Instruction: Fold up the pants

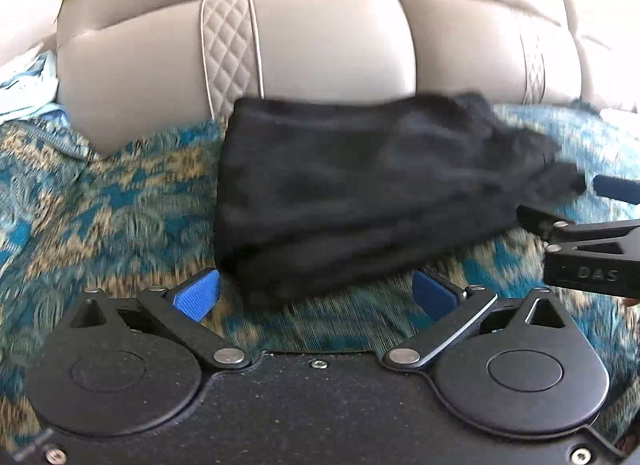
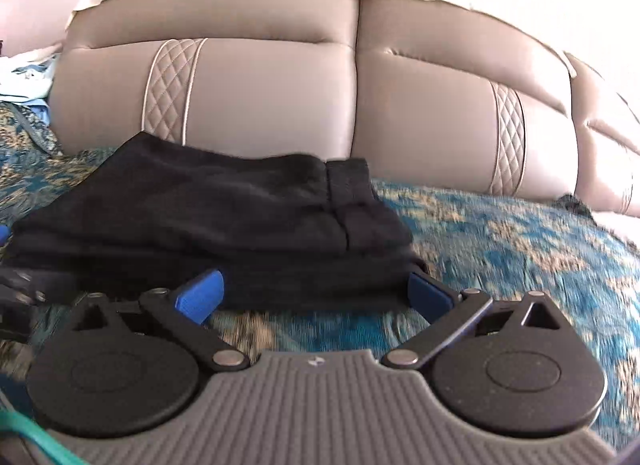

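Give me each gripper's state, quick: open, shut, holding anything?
Left gripper: jaws wide open, holding nothing; the folded black pants lie just ahead.
Right gripper: jaws wide open, holding nothing.

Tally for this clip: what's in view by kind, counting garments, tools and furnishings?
Garments: 1, the folded black pants
Tools: 2, the left tool and the right tool, both open with nothing between the blue pads
Furnishings: 2, the teal patterned bedspread and the beige padded headboard
Total: 5
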A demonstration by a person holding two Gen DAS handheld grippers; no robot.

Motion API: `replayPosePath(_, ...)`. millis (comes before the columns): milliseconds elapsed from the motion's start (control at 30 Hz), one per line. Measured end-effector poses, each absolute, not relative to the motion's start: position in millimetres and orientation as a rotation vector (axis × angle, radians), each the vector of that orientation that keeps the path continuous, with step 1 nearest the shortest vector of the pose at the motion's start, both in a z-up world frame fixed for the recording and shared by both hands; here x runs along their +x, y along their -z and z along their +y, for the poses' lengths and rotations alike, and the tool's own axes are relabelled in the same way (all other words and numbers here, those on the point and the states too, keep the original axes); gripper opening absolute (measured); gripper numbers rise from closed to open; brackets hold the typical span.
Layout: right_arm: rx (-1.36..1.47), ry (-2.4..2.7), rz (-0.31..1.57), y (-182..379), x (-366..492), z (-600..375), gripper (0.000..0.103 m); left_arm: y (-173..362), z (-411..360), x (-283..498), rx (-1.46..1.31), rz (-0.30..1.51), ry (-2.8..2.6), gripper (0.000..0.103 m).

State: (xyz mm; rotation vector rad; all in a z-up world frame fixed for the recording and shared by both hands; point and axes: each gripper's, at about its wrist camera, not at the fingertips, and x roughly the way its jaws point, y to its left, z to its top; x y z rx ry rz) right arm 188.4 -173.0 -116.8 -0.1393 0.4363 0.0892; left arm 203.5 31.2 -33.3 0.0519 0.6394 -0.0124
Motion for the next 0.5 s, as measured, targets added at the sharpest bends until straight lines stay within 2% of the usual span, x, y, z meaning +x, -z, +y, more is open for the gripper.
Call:
replayPosePath(133,-0.146,-0.096,0.485,123,170,-183,0.103,39,24,186,0.014,0.663,-0.033,0.102)
replayPosePath(500,-0.114,-0.099,0.475,133,145,-190,0.103,40,14,150,-0.029,0.689,-0.195,0.102)
